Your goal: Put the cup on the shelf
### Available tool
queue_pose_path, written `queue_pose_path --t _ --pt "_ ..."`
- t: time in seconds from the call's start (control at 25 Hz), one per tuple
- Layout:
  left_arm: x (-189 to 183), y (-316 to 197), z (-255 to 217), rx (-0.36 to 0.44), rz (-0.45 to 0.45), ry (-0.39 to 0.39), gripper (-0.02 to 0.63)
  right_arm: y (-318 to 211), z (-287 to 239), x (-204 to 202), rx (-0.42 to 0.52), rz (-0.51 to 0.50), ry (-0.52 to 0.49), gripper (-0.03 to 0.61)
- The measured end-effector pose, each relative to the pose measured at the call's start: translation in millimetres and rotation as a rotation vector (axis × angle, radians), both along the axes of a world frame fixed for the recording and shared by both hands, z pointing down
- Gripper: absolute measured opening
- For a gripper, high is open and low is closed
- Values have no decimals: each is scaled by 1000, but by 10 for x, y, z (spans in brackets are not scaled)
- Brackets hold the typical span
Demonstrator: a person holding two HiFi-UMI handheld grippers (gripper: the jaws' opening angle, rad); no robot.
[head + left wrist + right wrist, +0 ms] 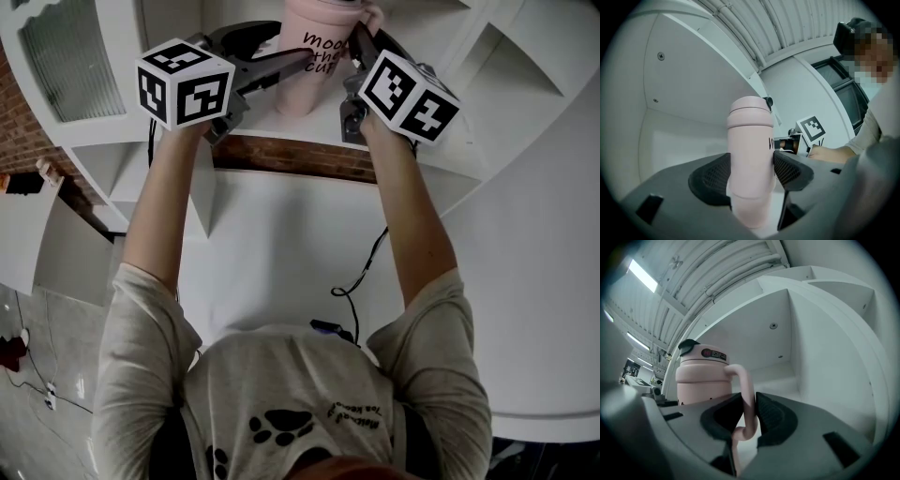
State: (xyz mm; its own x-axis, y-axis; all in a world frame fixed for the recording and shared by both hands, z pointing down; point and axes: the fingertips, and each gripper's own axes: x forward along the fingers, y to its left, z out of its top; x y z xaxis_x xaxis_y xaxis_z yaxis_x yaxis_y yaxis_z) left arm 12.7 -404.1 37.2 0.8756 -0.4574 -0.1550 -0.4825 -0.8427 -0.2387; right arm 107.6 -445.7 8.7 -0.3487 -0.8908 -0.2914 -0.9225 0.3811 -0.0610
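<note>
Your left gripper point(751, 172) is clamped on the body of the cup point(749, 131), and your right gripper point(749, 416) pinches its handle point(748, 392), jaws narrowly apart. The cup is upright at the shelf point(787, 373) opening, base hidden.

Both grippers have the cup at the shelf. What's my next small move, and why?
Probably ease the cup down onto the shelf: the left gripper clamps its body, the right gripper its handle, and its base isn't visibly seated yet.
</note>
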Motion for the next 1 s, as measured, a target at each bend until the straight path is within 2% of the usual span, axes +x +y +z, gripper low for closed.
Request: queue_pose_path --t 1.0 --pt "-18 -80 40 -47 -7 62 295 -128 100 -7 -13 20 52 84"
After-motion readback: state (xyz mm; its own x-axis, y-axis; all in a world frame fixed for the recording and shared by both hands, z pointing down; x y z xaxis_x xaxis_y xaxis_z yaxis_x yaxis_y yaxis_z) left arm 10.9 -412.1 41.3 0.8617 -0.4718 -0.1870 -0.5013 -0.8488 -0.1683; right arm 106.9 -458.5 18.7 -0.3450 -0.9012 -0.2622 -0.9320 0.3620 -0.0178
